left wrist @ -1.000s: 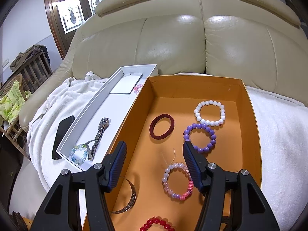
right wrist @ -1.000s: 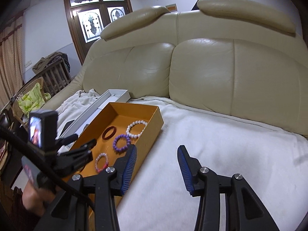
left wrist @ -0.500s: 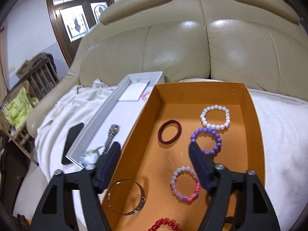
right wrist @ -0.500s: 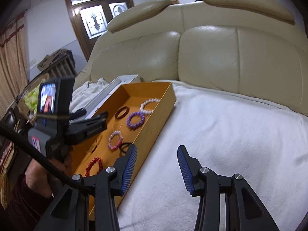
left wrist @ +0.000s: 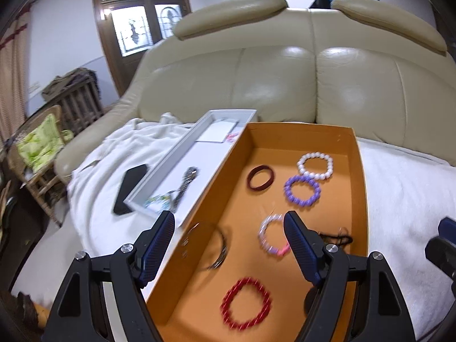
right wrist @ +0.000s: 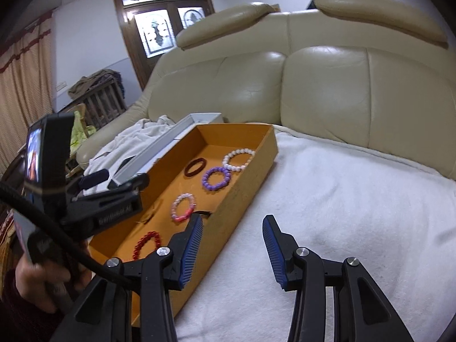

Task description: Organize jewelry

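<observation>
Bracelets lie in the orange box [left wrist: 359, 188] on the sofa: the red one [left wrist: 246, 303] at its near end, between the released left tongs [left wrist: 228, 242]; the pink one [left wrist: 273, 235] touches their right finger in view. Right tongs [right wrist: 233, 240], also released, straddle the box's right wall over the blanket [right wrist: 342, 199].

A white blanket [left wrist: 404, 188] carries an orange box [left wrist: 359, 188], white tray [left wrist: 159, 171] and black phone [left wrist: 129, 188].

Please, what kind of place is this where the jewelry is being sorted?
Most likely a home living room. A large beige leather sofa fills the background, a wooden door with decorated glass panes stands behind it, and the orange box of bracelets lies on a white blanket spread over the seat.
</observation>
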`<state>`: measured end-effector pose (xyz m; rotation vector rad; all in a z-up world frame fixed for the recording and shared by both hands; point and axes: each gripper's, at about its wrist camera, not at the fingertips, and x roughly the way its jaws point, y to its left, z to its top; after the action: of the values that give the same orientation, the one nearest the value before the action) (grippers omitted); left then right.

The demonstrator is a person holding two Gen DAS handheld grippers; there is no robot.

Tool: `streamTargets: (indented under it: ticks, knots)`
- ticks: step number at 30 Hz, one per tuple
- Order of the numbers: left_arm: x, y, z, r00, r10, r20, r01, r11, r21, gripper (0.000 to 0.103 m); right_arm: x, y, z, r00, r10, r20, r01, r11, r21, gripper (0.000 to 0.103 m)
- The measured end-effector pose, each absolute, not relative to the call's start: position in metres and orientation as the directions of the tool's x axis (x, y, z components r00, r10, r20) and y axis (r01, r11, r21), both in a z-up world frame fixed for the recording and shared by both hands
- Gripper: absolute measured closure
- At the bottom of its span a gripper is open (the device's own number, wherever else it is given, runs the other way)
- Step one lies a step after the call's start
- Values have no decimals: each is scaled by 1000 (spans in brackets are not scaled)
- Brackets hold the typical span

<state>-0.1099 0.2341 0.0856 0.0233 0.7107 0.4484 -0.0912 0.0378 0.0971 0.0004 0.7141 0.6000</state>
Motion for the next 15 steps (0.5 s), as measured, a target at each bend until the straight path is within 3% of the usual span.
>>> streamTargets:
  ticks: [8,15]
  knots:
    - [-156,220,114,661,500,-560,-463,859,220,24,-121,37,115,583,569,-579,-593,786,176,55]
    - [-184,196,147,682,506,-528,-466,857,220,24,-150,16,138,616,606,-503,-628,764,150,55]
